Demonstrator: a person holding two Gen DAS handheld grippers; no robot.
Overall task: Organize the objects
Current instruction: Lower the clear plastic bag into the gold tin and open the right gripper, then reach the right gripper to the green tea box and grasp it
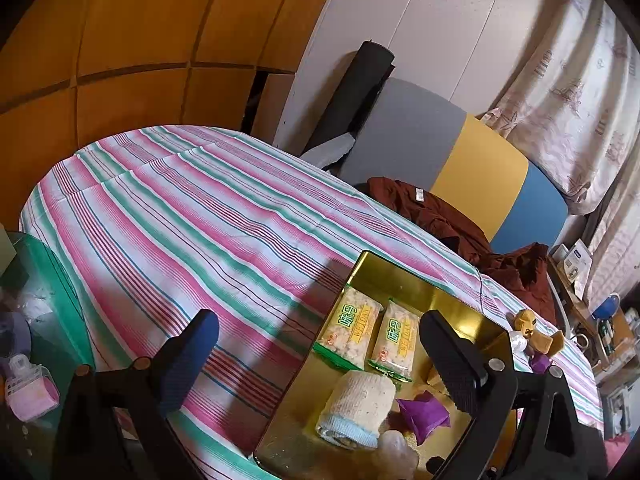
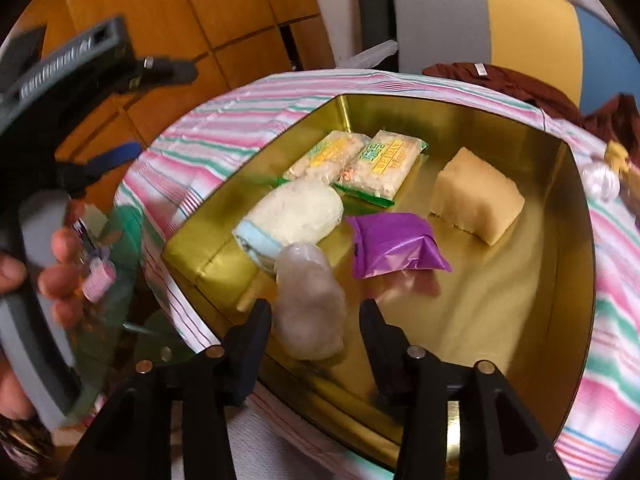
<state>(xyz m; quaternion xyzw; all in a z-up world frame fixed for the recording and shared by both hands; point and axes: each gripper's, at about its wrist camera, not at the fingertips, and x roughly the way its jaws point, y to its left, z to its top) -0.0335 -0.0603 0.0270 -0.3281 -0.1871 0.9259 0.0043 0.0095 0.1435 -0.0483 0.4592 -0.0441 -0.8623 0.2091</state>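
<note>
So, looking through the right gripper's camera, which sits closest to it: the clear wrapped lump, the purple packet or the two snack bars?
From the right gripper:
1. Clear wrapped lump, between its open fingers.
2. Purple packet, mid-tin, slightly right.
3. Two snack bars, at the gold tin's far end.

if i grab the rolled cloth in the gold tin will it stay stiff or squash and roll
The rolled cloth looks soft and fuzzy, so it would probably squash. Lying on its side on the gold tin, it may roll if nudged. It looks light, and a loose grip might let it unwind.
</note>
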